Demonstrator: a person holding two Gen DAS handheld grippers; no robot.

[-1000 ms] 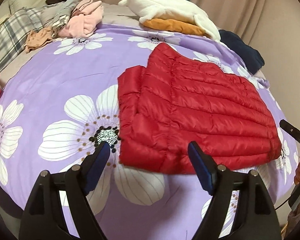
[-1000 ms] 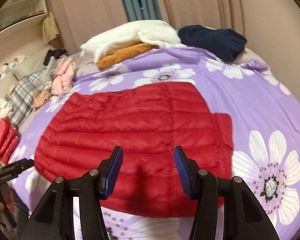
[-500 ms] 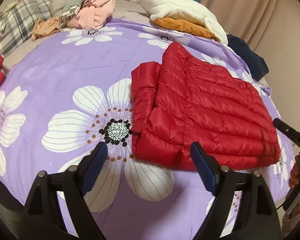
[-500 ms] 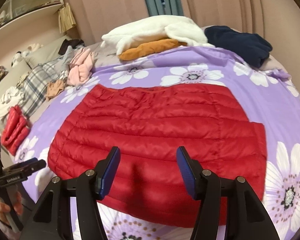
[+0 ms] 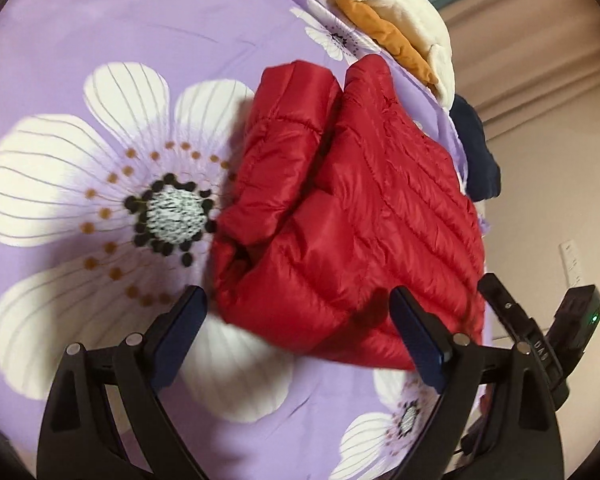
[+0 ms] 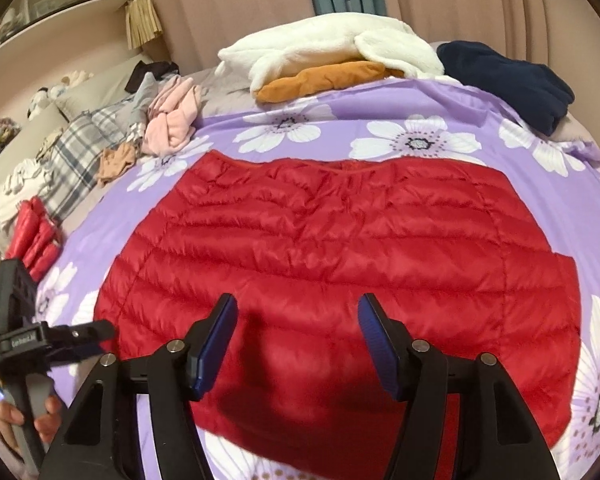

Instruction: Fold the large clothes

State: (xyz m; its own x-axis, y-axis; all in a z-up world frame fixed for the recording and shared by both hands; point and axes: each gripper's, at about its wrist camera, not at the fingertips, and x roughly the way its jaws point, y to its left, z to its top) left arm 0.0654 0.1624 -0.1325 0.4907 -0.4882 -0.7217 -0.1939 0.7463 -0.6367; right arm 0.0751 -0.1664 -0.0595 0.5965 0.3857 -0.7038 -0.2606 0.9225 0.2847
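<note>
Jaws on the left hand-held gripper (image 5: pixel 296 330) stand wide and are opening further, straddling the near corner of the red puffer jacket (image 5: pixel 352 216) without the pads pressing on it. The right hand-held gripper (image 6: pixel 298 344) is roughly half open and empty, poised over the jacket's near edge, with nothing pinched between its blue pads.

The jacket lies flat on the purple flowered bedspread (image 5: pixel 80 60), already brought into a broad, roughly rectangular shape: in the left wrist view a sleeve seems tucked in along the left side, layered against the body. So the first folds look done, I judge, while the lengthwise fold that would make a compact bundle remains, and neither tool has a grip yet.

Further out, along the far edge of the bed, sit a white fleece (image 6: pixel 332 52) over an orange garment (image 6: pixel 320 80), a navy piece (image 6: pixel 508 76), and pink clothes (image 6: pixel 172 120); whether those await folding cannot be told.
</note>
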